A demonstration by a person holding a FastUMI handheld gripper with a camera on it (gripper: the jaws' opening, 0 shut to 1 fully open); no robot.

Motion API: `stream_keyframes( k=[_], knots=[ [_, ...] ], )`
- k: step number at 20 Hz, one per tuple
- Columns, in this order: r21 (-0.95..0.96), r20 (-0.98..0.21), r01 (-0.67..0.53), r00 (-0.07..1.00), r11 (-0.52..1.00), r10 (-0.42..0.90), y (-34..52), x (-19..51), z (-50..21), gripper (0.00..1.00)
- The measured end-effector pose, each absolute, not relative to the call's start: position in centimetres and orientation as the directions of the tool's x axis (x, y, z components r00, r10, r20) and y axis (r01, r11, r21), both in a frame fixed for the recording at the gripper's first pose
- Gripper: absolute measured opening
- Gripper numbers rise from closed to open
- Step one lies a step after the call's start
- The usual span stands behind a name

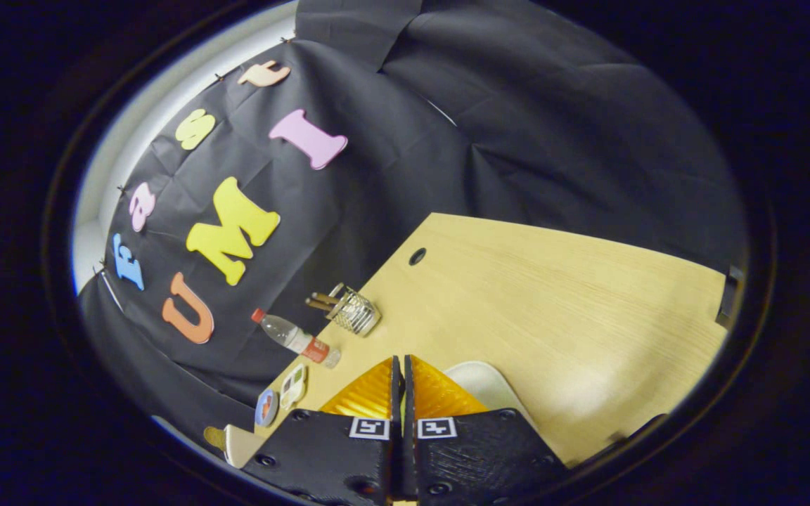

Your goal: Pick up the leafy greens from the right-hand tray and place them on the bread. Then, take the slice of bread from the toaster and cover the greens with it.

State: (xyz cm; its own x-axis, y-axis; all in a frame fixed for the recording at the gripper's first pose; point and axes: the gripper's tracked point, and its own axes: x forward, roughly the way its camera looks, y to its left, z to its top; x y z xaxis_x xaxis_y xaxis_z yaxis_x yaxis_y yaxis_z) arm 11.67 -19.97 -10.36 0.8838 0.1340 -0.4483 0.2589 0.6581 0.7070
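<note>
The gripper (pixel 402 369) is showing its two fingers pressed almost together with only a thin slit and nothing visibly held between them, hanging over one orange tray (pixel 370 393) with one pale plate (pixel 489 386) just beside that tray, so I judge the reach for the leafy greens is not yet begun. Neither greens, bread nor toaster can be made out, so the next move is calling for tilting down and opening. Beyond the tray, the table (pixel 553 295) is carrying one wire holder (pixel 352 309) and one plastic bottle (pixel 296 339).
</note>
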Motion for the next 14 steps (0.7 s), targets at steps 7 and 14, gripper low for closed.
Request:
stream_keyframes(
  k=[7,14],
  knots=[
    [0.735,-0.347,0.117,0.911,0.668,0.223,-11.9,10.9,-4.3,0.0],
    [0.76,-0.292,-0.025,0.88,0.649,0.376,0.5,10.8,-2.1,0.0]
  ],
)
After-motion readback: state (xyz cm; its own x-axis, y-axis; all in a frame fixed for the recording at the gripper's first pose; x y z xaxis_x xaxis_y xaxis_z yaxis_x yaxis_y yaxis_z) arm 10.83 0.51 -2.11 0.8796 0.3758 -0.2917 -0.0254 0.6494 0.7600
